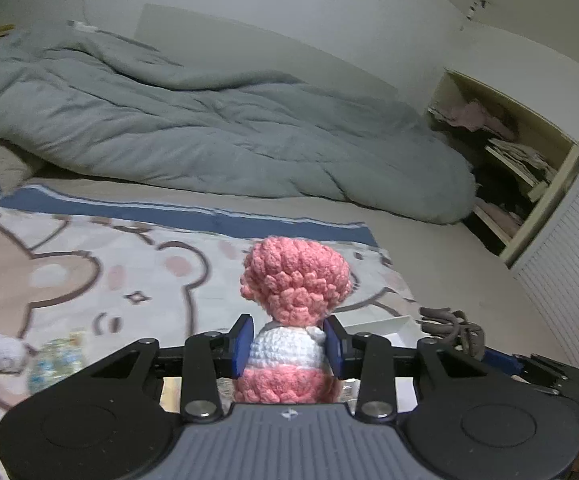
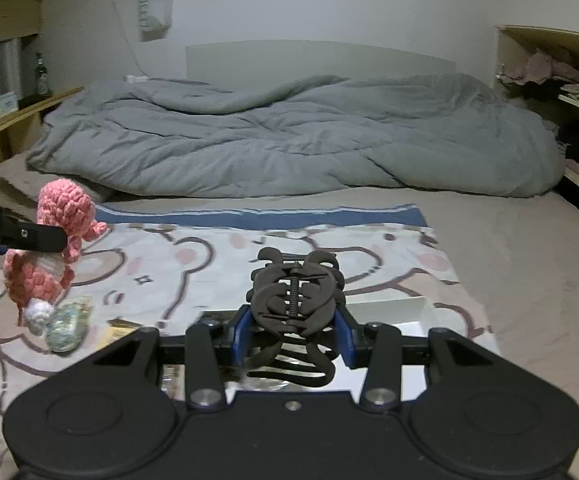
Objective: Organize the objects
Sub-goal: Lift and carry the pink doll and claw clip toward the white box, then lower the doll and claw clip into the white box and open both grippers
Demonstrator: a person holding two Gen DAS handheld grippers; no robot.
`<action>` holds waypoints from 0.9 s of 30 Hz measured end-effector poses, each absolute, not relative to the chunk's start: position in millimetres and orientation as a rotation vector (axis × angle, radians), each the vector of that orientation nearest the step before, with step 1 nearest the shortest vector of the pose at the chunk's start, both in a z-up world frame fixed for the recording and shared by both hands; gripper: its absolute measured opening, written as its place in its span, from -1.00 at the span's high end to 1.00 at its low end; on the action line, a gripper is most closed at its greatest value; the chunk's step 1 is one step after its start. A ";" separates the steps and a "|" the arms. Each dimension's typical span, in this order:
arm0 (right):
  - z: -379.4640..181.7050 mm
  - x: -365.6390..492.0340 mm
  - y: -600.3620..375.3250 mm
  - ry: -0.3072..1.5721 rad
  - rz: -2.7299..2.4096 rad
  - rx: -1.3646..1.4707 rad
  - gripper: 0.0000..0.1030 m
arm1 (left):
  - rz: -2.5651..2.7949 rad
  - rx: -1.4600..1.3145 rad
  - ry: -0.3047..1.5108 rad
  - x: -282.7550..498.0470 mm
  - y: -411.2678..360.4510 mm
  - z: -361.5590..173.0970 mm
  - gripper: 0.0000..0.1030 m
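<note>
Pink and white crocheted doll (image 1: 289,320) sits upright between the blue pads of the left gripper (image 1: 289,350), pinched at its white middle and held above a bear-print blanket (image 1: 89,272) on a bed. Beside it, the right gripper (image 2: 295,330) is closed around a dark brown claw hair clip (image 2: 295,292), over a white tray (image 2: 401,314). A rumpled grey duvet (image 2: 289,136) lies behind.

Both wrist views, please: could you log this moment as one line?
left tongs: shut on crochet doll | right tongs: shut on hair claw | both raised above bear blanket
</note>
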State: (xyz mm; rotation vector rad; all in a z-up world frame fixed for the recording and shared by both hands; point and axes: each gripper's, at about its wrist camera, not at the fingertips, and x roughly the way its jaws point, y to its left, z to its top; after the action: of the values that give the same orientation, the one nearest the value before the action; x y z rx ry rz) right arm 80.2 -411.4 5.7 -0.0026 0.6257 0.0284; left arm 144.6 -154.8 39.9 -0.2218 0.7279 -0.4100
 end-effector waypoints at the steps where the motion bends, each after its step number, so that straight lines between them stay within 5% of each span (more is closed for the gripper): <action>1: 4.6 82.9 -417.3 0.630 0.022 -0.004 0.14 | -0.420 -0.220 0.731 148.1 -162.9 38.5 0.23; 27: -76.0 166.9 -507.0 0.800 -0.048 -0.053 0.14 | -0.669 -0.507 1.009 242.2 -311.8 -100.0 0.23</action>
State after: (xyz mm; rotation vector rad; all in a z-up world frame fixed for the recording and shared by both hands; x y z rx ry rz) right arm 166.9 -507.0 -76.0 -0.0532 0.7998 -0.0483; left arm 242.2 -311.8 -100.0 -0.5072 1.0091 -0.6685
